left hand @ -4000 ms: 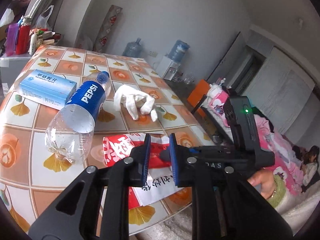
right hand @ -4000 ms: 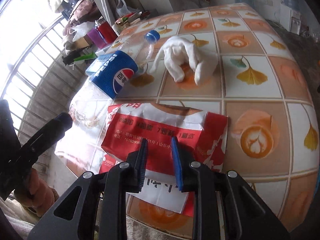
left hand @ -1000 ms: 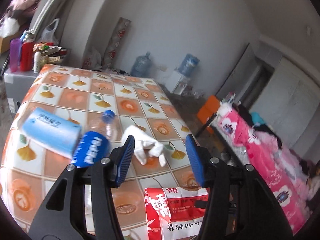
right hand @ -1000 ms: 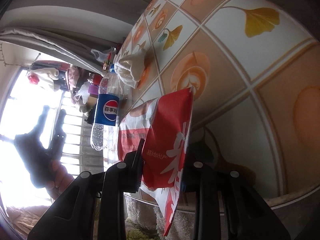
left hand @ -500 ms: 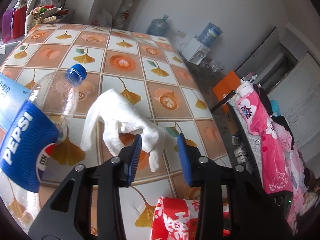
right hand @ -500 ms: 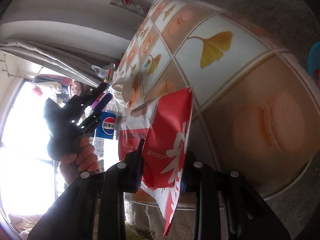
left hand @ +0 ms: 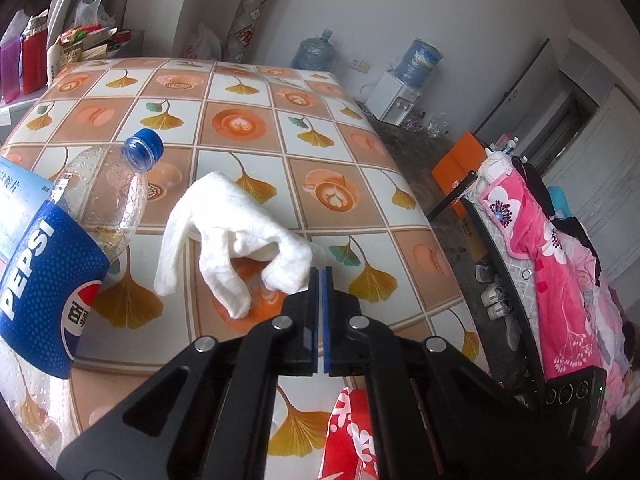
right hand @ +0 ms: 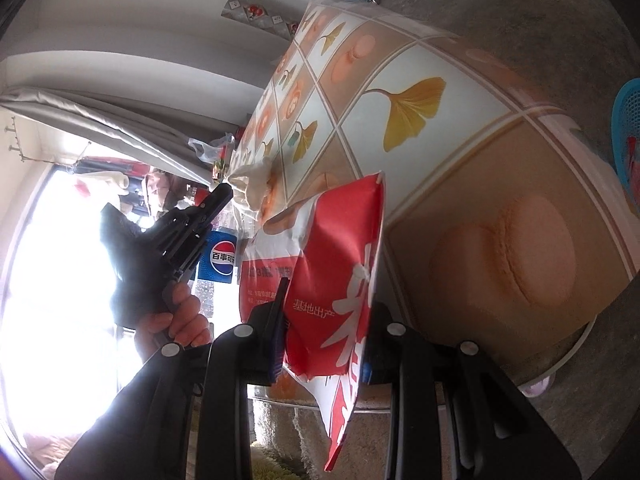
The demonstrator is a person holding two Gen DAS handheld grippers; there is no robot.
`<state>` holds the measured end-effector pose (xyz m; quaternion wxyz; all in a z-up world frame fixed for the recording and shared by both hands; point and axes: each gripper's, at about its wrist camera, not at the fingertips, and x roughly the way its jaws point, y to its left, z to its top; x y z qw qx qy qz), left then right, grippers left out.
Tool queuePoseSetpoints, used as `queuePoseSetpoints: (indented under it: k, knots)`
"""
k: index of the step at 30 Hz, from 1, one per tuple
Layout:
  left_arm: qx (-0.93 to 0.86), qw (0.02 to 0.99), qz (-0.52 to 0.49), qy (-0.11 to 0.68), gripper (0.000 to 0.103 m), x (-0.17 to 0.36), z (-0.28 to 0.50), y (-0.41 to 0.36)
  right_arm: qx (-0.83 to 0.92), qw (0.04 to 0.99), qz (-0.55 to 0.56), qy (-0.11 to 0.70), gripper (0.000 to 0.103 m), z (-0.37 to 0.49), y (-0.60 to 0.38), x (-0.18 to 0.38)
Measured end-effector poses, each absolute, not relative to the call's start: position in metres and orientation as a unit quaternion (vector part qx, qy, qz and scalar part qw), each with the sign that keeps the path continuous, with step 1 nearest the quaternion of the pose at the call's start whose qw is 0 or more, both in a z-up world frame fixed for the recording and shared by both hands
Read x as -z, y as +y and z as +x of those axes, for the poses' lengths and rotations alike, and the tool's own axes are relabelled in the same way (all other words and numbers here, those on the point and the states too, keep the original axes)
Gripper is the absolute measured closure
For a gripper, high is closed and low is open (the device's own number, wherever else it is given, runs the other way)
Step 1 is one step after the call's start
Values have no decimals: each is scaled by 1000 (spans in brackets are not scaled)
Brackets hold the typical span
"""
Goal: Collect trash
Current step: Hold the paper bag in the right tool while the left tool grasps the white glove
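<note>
The left gripper [left hand: 319,276] has its two blue pads pressed almost together, with only a hairline gap between them, and a thin corner of the crumpled white tissue [left hand: 236,236] is pinched at their tips. The rest of the tissue arches over the patterned tablecloth [left hand: 240,124], its loose ends touching an orange coffee-cup tile. Just to the left of the tissue lies a clear plastic bottle [left hand: 80,240] on its side, with a blue cap and a blue Pepsi label, and behind the bottle the corner of a light blue box [left hand: 16,196] shows at the picture's edge. The right gripper [right hand: 324,344] is clamped on a red and white plastic bag [right hand: 332,272] printed with Chinese characters; its fingers sit on either side of the bag, which is lifted at the table's near edge and hangs down past the fingers. A bit of the same bag shows at the bottom of the left view. In the right view the left gripper appears held in the person's hand [right hand: 176,320], its tip against the tissue on the table, with the bottle's label just below it. A blue basket [right hand: 628,140] stands on the floor at the right edge.
</note>
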<state>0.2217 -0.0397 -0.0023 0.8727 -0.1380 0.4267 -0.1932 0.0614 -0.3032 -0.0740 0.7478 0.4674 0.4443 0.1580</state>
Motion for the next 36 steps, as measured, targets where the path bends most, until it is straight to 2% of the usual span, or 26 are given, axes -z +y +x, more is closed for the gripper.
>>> queuePoseSetpoints:
  k: [8,11,12,13,14,15,18,20,22,25,27,36]
  knots:
    - [204,885,-126,399,103,-15,202,-35,-159,750,470,438,76,56,-309,71]
    - [201,881,-122,410,103,-13,207,-34,-158,750,470,437,76,55,-309,71]
    - [198,878,-126,417,95,-10,210,-33,-158,751,470,437,76,56,-309,71]
    - [194,875,-130,424,69,-8,213,-33,-158,751,470,437,76,56,-309,70]
    - [187,874,-137,427,57,-6,215,-32,-158,750,470,437,76,56,-308,71]
    - [180,874,-144,428,51,-3,218,-32,-158,750,470,438,76,55,-308,70]
    - [178,871,-135,437,51,5,229,-39,-158,749,471,439,76,56,-307,71]
    - [166,870,-129,445,57,12,239,-42,-157,748,472,440,76,57,-307,72]
    - [156,866,-130,457,76,22,250,-44,-157,748,471,441,76,58,-307,72]
    - [151,863,-132,464,92,31,261,-44,-157,748,470,441,76,58,-308,72]
    - [156,863,-134,462,97,32,260,-43,-156,749,470,440,76,58,-309,71]
    - [204,866,-149,432,100,4,222,-33,-163,756,473,422,77,49,-317,61]
